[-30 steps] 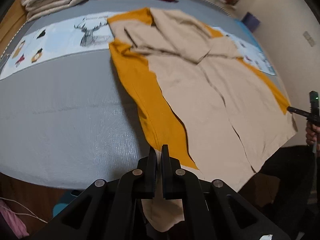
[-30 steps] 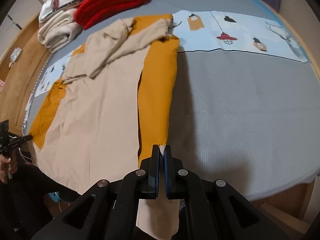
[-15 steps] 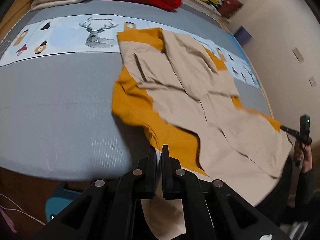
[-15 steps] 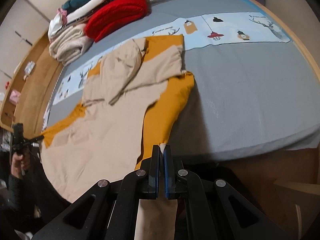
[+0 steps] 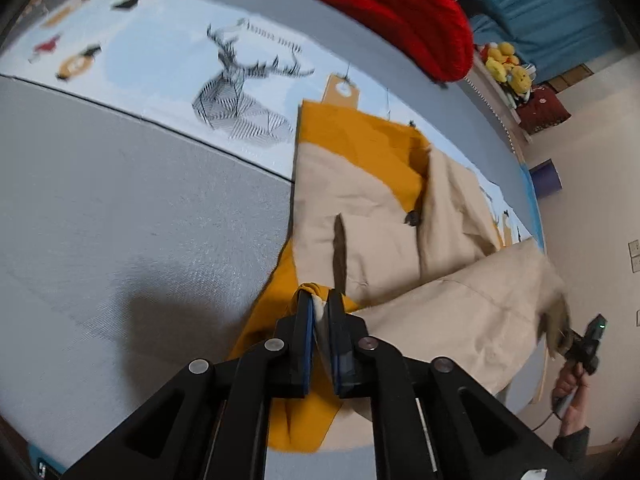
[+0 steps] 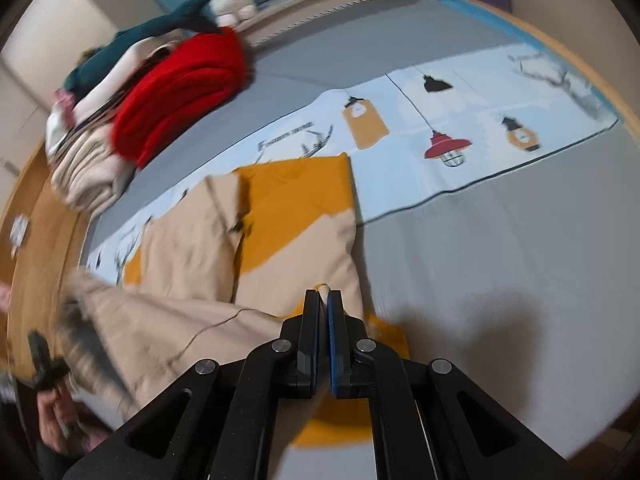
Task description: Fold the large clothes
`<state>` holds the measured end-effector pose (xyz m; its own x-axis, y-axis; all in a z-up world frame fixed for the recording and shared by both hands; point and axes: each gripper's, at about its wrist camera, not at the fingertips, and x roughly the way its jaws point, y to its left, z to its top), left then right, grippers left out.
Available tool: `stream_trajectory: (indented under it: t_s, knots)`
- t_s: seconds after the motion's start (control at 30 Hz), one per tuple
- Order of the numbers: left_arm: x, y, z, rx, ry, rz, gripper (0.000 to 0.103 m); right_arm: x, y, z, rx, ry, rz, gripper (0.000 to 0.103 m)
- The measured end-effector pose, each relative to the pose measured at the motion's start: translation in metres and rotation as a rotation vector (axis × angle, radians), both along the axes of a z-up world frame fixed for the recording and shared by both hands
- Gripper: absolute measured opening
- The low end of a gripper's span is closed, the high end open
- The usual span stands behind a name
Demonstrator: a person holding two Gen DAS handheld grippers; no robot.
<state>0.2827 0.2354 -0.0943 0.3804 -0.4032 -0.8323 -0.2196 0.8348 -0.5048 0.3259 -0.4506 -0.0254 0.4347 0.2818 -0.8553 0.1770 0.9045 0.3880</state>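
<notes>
Covering most of both views was the grey bed (image 5: pixel 100 208), with a pale blue printed strip (image 5: pixel 168 60) running across it. On it lay the coat (image 5: pixel 360 200), beige with mustard lining, its collar end flat against the strip and its lower half lifted and doubled back toward the collar. Behind it we saw a red knit (image 5: pixel 392 12) on a stack of folded clothes (image 6: pixel 88 168).

We held the left gripper (image 5: pixel 319 306) over the coat's left edge; its jaws had just been opening a little, yet a bunched fold of mustard and white cloth was still pinched between the pads. Our right gripper (image 6: pixel 323 298) was clenched tight on the coat's other hem corner, a sliver of beige cloth showing at the tips. Our right hand (image 5: pixel 570 380) appeared at the edge of the left view, blurred.
</notes>
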Motion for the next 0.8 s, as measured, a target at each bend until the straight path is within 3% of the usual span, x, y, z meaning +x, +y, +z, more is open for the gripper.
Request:
stream_trajectory:
  t_s: [0.13,0.23,0.3,0.37,0.4,0.43,0.47,0.5,0.67,0.8]
  knots:
    - [0.013,0.007,-0.001,0.017,0.003,0.009,0.014,0.025,0.003,-0.039,-0.011,0.057,-0.018,0.007]
    - [0.013,0.031,0.008,0.038,-0.020,0.086,0.023,0.034,-0.006,-0.033,-0.029,0.008,-0.049,0.008]
    - [0.010,0.040,0.007,0.038,-0.016,0.103,0.024,0.033,-0.015,-0.026,-0.023,-0.034,-0.082,0.009]
    - [0.008,0.039,0.005,0.081,0.001,0.068,0.032,0.030,-0.022,-0.025,-0.014,-0.066,-0.098,0.015]
    - [0.008,0.034,0.002,0.105,0.017,0.033,0.044,0.030,-0.023,-0.028,-0.013,-0.064,-0.088,0.019]
    - [0.007,0.029,-0.002,0.121,0.036,-0.004,0.054,0.030,-0.020,-0.034,-0.018,-0.045,-0.058,0.030]
    - [0.006,0.024,-0.005,0.137,0.050,-0.036,0.056,0.030,-0.016,-0.043,-0.028,-0.016,-0.016,0.040]
    - [0.005,0.018,-0.008,0.154,0.059,-0.058,0.057,0.029,-0.011,-0.048,-0.034,0.006,0.020,0.043]
    - [0.009,0.002,-0.020,0.197,0.070,-0.101,0.060,0.025,0.015,-0.085,-0.067,0.127,0.202,0.045]
    - [0.018,-0.002,-0.022,0.180,0.055,-0.073,0.060,0.025,0.026,-0.096,-0.094,0.146,0.248,0.051]
